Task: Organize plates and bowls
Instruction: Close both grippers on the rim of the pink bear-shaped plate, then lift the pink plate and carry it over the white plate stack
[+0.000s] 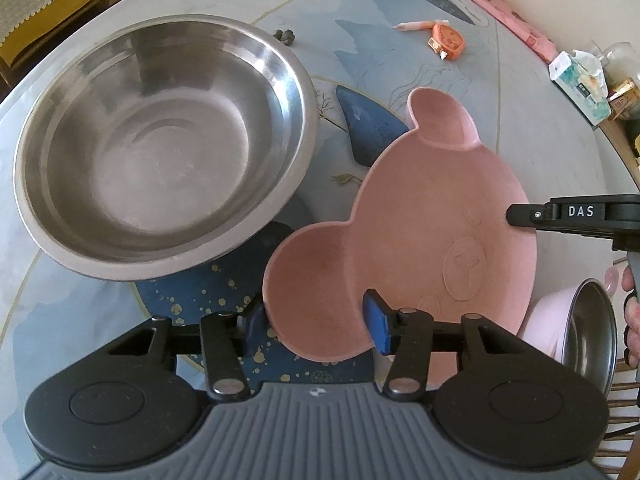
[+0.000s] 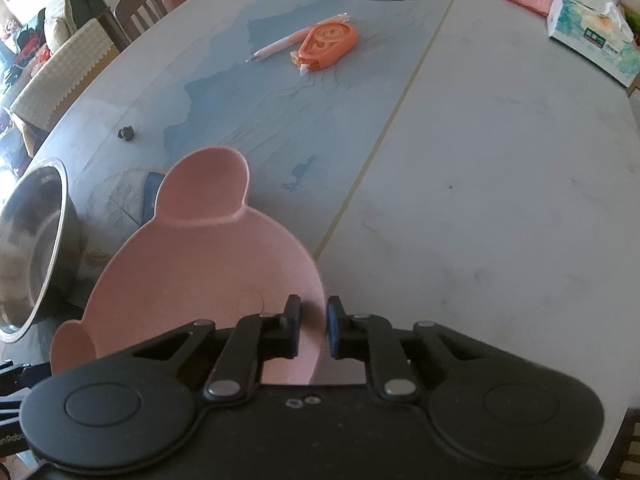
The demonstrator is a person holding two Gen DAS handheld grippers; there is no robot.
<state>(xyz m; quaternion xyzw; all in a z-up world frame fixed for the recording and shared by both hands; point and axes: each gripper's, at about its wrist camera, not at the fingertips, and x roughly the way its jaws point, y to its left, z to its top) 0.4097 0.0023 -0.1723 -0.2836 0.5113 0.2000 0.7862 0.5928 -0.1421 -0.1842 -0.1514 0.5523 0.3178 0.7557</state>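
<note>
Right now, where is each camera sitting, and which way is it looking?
Left wrist: on the left gripper, looking across the table at the steel bowl and pink bear plate; its fingers straddle the plate's ear.
Right wrist: on the right gripper, facing the table's far side, fingers at the plate's rim.
Both show the plate, bowl, orange correction tape.

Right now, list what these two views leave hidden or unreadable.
- Left wrist view: the small steel bowl is cut off by the right edge.
- Left wrist view: the left claw hides the near ear rim of the pink bear-shaped plate.
- Right wrist view: the large steel bowl is cropped at the left edge.
- Right wrist view: print on the tissue box is too small.
</note>
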